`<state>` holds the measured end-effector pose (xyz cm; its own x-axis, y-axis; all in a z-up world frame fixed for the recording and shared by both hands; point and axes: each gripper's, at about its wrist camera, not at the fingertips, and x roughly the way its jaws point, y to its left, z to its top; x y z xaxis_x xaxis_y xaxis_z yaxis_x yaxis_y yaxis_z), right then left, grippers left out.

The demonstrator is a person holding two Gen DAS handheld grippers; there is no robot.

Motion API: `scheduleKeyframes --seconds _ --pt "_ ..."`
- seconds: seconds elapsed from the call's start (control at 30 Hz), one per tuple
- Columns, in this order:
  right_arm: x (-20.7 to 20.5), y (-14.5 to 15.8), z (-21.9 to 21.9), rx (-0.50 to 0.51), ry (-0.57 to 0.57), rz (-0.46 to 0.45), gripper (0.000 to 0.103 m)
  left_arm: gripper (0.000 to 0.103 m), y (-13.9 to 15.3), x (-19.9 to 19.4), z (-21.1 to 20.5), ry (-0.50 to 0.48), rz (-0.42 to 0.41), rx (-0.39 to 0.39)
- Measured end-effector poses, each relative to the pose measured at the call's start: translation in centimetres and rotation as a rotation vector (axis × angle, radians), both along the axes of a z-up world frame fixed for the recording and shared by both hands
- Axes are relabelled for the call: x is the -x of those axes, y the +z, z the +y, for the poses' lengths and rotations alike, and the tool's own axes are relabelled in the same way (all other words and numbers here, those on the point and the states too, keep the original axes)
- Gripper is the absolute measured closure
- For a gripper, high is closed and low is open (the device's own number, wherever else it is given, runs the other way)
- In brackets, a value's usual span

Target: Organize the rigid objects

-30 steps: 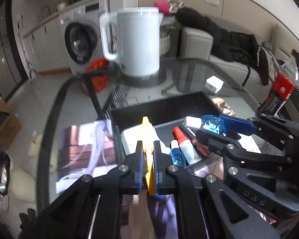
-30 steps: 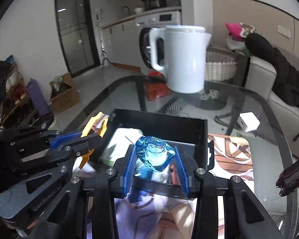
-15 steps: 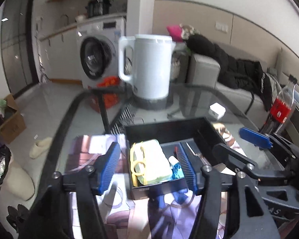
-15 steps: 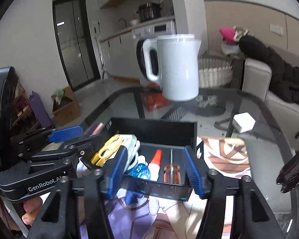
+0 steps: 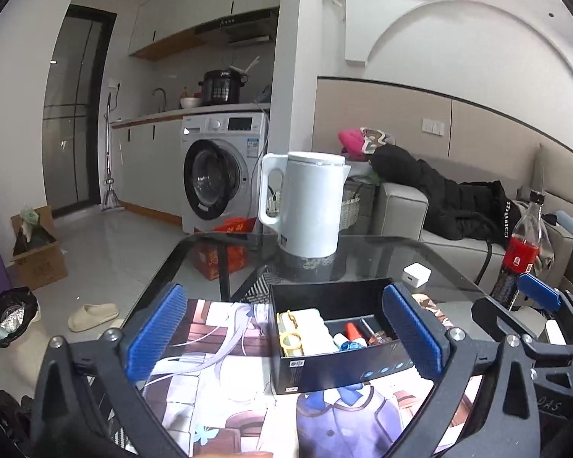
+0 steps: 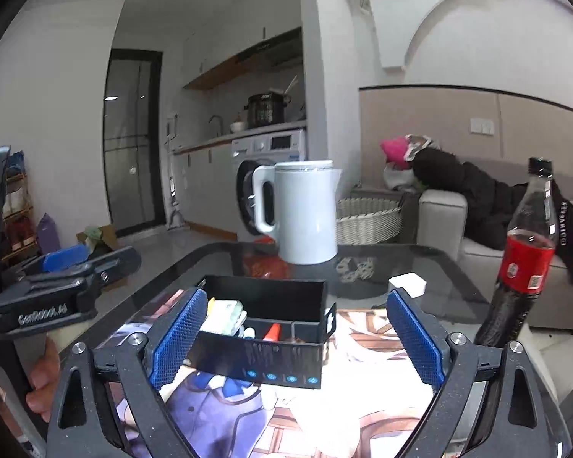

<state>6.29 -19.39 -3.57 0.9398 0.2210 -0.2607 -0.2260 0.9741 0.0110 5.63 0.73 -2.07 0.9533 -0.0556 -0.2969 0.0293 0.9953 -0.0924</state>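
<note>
A black organizer box [image 5: 340, 366] [image 6: 263, 358] sits on a printed mat on the glass table. It holds a pale case with a yellow clip [image 5: 292, 337], a red-capped tube [image 5: 350, 330], a blue item [image 5: 348, 346] and a screwdriver [image 5: 376, 337]. My left gripper [image 5: 286, 336] is open and empty, raised and pulled back from the box. My right gripper [image 6: 294, 337] is open and empty, also back from the box. Each gripper shows at the edge of the other's view.
A white kettle [image 5: 305, 206] [image 6: 301, 210] stands behind the box. A cola bottle [image 6: 523, 263] [image 5: 519, 255] stands at the right. A small white charger [image 5: 416, 274] [image 6: 407, 282] lies on the glass. A sofa and washing machine lie beyond the table.
Both grippers opened: the left let go of the yellow clip, the right let go of the blue item, both into the box. Both then rose and drew back.
</note>
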Motion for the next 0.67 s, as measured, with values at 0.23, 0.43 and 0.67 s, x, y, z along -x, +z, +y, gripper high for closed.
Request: scheduleKeyframes --seconds 0.23,0.43,0.67 --pt "0.7 0.1 0.3 0.006 -0.008 0.002 0.002 0.000 -0.2 1.1 -0.8 -0.021 -0.009 -0.045" --pt "0.3 -0.6 0.4 0.021 -0.025 0.034 0.002 0.000 0.0 1.2 -0.7 -0.011 0.001 -0.032" --pt "-0.2 -1.3 0.5 0.038 -0.039 0.065 0.002 0.000 0.0 1.0 -1.0 0.002 0.016 -0.034"
